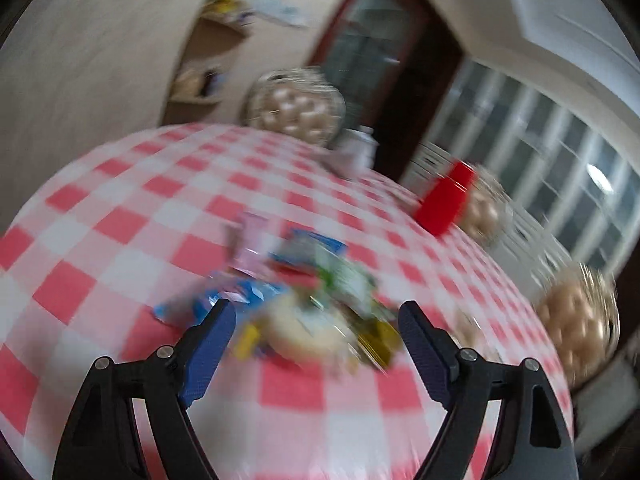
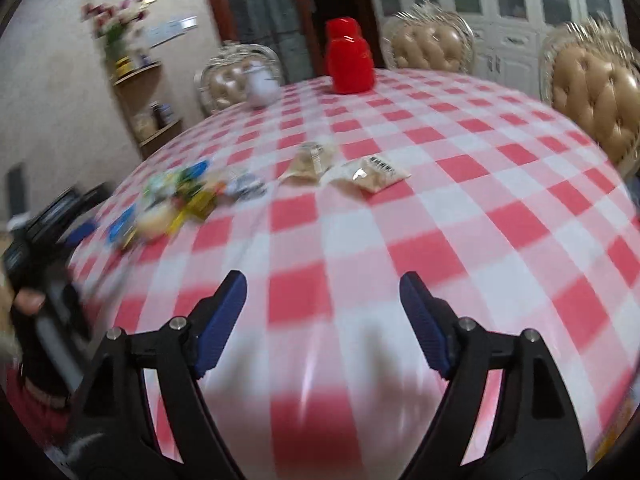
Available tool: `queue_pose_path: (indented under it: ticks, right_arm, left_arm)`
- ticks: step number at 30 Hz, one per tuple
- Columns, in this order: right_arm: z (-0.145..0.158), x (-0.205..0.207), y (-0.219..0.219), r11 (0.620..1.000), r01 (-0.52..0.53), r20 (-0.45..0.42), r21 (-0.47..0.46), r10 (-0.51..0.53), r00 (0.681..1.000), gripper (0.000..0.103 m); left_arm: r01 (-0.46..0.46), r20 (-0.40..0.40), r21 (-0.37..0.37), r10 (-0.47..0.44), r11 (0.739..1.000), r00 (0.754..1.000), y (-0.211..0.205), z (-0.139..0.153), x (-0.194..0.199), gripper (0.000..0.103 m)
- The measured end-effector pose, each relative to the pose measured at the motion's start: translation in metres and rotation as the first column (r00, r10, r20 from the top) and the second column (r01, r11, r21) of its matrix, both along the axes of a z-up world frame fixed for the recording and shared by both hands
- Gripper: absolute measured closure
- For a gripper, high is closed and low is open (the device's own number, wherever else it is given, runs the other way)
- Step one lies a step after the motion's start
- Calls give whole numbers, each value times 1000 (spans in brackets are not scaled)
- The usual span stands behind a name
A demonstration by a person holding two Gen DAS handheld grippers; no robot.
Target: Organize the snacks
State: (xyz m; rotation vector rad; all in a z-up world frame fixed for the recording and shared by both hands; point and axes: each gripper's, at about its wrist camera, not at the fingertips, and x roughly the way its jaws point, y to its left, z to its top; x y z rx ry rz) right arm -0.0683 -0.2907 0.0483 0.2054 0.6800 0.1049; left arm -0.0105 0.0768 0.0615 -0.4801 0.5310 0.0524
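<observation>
Left tongs: the left tongs [image 1: 312, 316] are seen released, blue pads spread wide, nothing pressed between them; they are held low over the desk, with the snack pile framed in the gap just beyond the tips
Right tongs: the right tongs [image 2: 322, 288] are likewise seen released and empty, held over a bare stretch of checked cloth
Desk: the desk [image 2: 460, 208] is covered by a red-and-white checked cloth
Snack pile: a blurred snack pile [image 1: 304, 284] of small packets in blue, green, yellow, pink and white is heaped on the cloth; in the right wrist view it is found at the left part of the desk [image 2: 176, 200], near the edge; single packets cannot be told apart through the blur
Two pale packets: two pale packets [image 2: 348, 166] with beige contents are laid flat side by side near the middle of the desk, to the right of the pile and apart from it
Person: at the left edge of the right wrist view a hand [image 2: 30, 300] is seen gripping a dark handle, beside a red sleeve [image 2: 36, 404]
Red container: a red container [image 2: 349, 56] is stood upright at the far side of the desk
White pot: a white pot [image 2: 262, 80] is stood to its left, also at the far edge
Chairs: tufted beige chairs [image 2: 430, 42] with ornate frames are drawn up at the far sides
Background: a corner shelf [image 2: 148, 100] with jars, a dark-framed glass door and white cabinets are seen behind
</observation>
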Motion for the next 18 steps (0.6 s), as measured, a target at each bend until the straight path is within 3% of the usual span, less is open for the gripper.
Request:
queue_pose_path:
  ticks: [3, 6, 8, 10, 12, 15, 18]
  right_arm:
    - [-4, 46, -4, 996, 87, -37, -11, -87, 996, 21]
    - [-9, 93, -7, 987, 123, -93, -102, -133, 987, 17]
    - [-15, 122, 0, 978, 65, -164, -199, -99, 981, 17]
    - [-20, 147, 8, 960, -25, -201, -277, -33, 979, 17]
    - [-21, 163, 10, 951, -87, -207, -296, 25, 978, 17]
    - [-26, 175, 8, 944, -138, -213, -300, 75, 974, 14]
    - [-30, 177, 4, 935, -159, -208, -316, 95, 974, 10]
  left_arm:
    - [-55, -8, -20, 55, 998, 998, 10, 2, 27, 19]
    - [-26, 17, 6, 26, 1000, 1000, -3, 6, 48, 18]
    - [-3, 41, 26, 1, 1000, 999, -12, 7, 51, 18]
    - [35, 14, 34, -36, 999, 999, -16, 3, 56, 18]
    - [63, 8, 5, -63, 998, 998, -16, 2, 52, 18]
    - [75, -22, 20, -74, 997, 997, -17, 0, 48, 18]
    - [83, -36, -43, -85, 996, 996, -11, -1, 44, 18]
